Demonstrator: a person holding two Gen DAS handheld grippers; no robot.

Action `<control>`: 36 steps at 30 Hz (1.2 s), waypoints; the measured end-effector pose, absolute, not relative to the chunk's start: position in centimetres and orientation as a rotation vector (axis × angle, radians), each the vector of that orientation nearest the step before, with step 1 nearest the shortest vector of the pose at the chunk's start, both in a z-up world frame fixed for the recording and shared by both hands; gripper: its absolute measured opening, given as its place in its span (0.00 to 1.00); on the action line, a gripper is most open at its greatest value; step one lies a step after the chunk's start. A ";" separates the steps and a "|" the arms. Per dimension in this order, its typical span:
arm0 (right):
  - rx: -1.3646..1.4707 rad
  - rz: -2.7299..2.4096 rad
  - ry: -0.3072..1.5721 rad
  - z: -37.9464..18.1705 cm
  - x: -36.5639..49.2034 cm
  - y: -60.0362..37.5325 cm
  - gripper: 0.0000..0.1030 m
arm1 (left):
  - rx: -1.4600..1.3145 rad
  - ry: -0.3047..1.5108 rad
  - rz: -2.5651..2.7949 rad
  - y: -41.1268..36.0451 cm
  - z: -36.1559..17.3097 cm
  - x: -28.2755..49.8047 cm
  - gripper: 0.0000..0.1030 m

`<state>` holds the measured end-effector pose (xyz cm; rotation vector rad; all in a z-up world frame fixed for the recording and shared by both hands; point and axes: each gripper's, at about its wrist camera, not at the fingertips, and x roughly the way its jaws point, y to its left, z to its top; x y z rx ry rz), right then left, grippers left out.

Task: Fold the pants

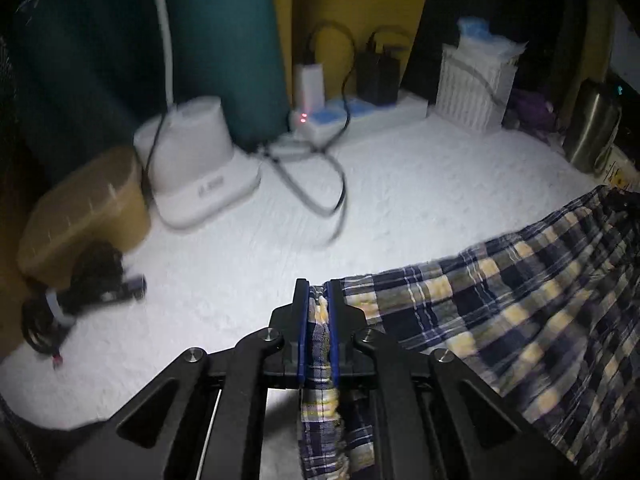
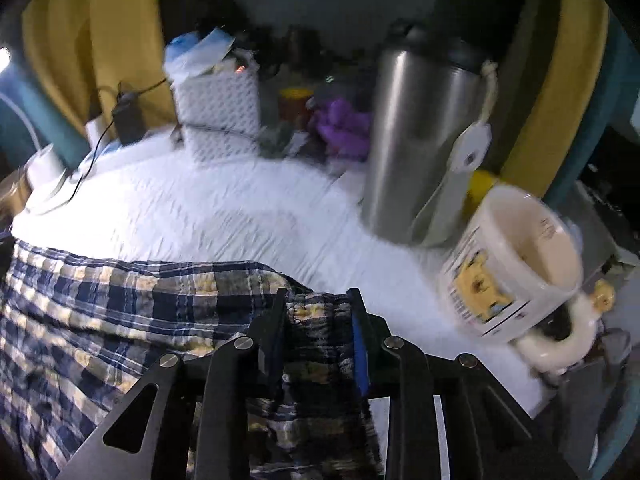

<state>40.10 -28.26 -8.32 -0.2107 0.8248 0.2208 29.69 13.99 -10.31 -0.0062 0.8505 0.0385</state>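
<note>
**Both grippers on the waistband; clutter crowds the far edge**

The plaid pants (image 1: 520, 280) lie on the white worktop (image 1: 360, 184). The left gripper (image 1: 319, 292) is clamped tight on a thin fold of the hem. The right gripper (image 2: 318, 300), jaws partly closed, pinches a thicker bunch of cloth.

Risk: the bulkier right hold may slip during a lift. A swinging leg could topple the steel flask (image 2: 420, 132) or the mug (image 2: 516, 264), or snag the loose cables (image 1: 320, 184).

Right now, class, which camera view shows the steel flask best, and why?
The right wrist view: the steel flask stands large and upright near the middle, its dark lid and whole body visible, on the white cloth beside a printed mug. The left wrist view catches it only small and dim at the right edge.
</note>
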 end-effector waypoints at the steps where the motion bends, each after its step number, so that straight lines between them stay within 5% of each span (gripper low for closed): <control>1: -0.208 0.211 0.818 -8.1 40.3 -28.4 0.27 | -0.001 0.833 0.034 13.8 -9.8 29.9 0.07; 11: -0.238 0.181 0.917 -11.4 42.4 -27.6 0.27 | 0.073 0.889 0.077 13.3 -12.3 32.0 0.08; 16: -0.227 0.125 0.918 -11.1 42.3 -28.4 0.60 | 0.084 0.888 0.138 14.0 -12.4 31.6 0.13; 23: -0.219 0.118 0.881 -9.1 38.3 -30.2 0.61 | 0.056 0.825 0.241 15.6 -9.6 28.6 0.41; 27: -0.217 0.112 0.859 -7.9 35.5 -30.8 0.61 | 0.063 0.794 0.220 14.3 -8.1 25.8 0.43; 32: -0.218 0.100 0.829 -6.5 31.4 -31.8 0.78 | 0.056 0.762 0.174 12.5 -6.8 21.9 0.45; 36: -0.214 0.091 0.803 -5.5 28.3 -32.6 0.81 | 0.037 0.736 0.133 11.1 -6.1 19.3 0.52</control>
